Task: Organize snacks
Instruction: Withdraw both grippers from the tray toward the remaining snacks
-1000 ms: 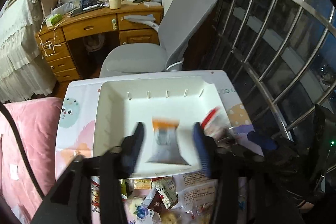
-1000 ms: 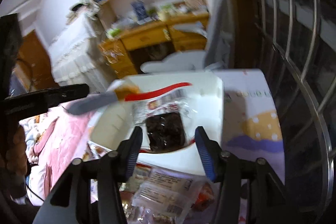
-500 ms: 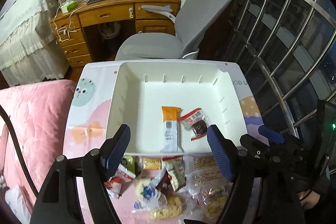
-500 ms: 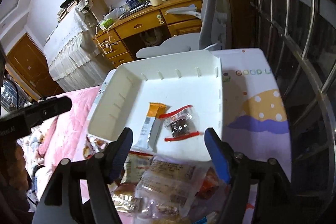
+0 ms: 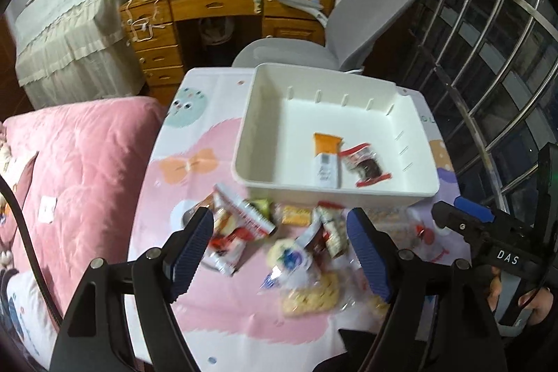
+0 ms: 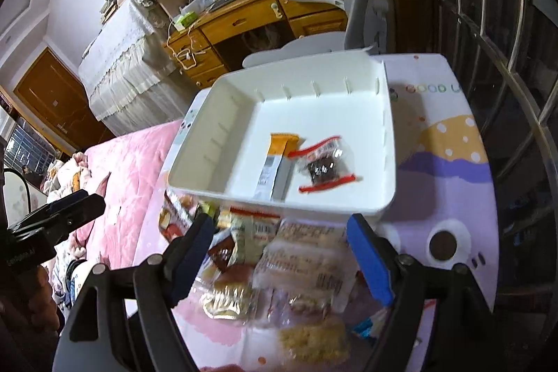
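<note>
Pulled back from rectangular white plastic bin (image 5: 334, 190); left gripper (image 5: 279, 253) and right gripper (image 6: 279, 253) opening, empty, over crinkly snack packets (image 6: 300, 267) at lower centre.

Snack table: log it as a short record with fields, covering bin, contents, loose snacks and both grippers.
bin: white bin, on the patterned table cover
in bin: orange bar and red-edged clear pouch, side by side
outside bin: snack pile on the cover against the bin's near wall
left gripper: jaws opening, nothing gripped, above the pile
right gripper: jaws opening, nothing gripped, above the pile
</note>
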{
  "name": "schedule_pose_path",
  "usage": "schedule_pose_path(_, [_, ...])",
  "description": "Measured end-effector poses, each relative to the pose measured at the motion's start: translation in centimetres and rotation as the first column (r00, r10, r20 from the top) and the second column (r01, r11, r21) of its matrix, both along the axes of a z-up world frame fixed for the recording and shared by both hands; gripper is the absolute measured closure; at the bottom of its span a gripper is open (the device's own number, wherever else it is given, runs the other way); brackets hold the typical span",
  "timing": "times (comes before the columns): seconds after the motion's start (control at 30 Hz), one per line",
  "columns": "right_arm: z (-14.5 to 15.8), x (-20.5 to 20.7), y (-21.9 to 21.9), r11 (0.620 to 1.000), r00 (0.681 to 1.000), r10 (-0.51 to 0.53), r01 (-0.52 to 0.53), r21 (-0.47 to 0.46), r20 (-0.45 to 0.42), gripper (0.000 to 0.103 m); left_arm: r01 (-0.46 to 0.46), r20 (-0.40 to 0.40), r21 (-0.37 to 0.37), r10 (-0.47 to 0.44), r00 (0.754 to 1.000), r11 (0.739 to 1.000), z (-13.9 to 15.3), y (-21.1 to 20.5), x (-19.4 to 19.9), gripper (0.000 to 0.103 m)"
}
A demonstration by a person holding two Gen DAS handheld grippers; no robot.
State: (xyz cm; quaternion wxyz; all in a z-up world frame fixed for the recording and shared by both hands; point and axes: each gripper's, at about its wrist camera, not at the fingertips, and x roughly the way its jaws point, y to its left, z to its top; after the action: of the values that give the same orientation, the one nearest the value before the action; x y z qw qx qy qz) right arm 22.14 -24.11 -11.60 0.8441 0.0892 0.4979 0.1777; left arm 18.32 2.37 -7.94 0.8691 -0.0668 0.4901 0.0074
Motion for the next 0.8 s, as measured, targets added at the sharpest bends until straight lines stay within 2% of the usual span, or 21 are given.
schedule_pose_path(0.23, [-0.7,-2.6,1.7,1.000,0.999,-0.007,0.007,0.001,-0.044,0.023,-0.045,-0.028,-0.013,0.045,0.999,0.999,-0.7,4.5,-3.0,0.025])
schedule_pose_path(0.37, [-0.9,-3.8,3.0,1.000,0.997,-0.026,0.026,0.011,-0.066,0.023,-0.039,-0.035,-0.019,0.038,0.999,0.999,-0.9,6.6,-4.0,0.025])
schedule_pose_path(0.6, [-1.1,-5.9,5.8,0.996,0.992,-0.087,0.089,0.023,-0.091,0.023,0.056,-0.056,-0.016,-0.057,0.997,0.998,-1.3,9.0,-4.8,0.023])
schedule_pose_path(0.8, [-1.4,-7.8,8.5,0.988,0.984,-0.148,0.151,0.018,-0.101,0.023,0.165,-0.070,-0.019,-0.166,0.984,0.986,-1.6,10.5,-4.4,0.023])
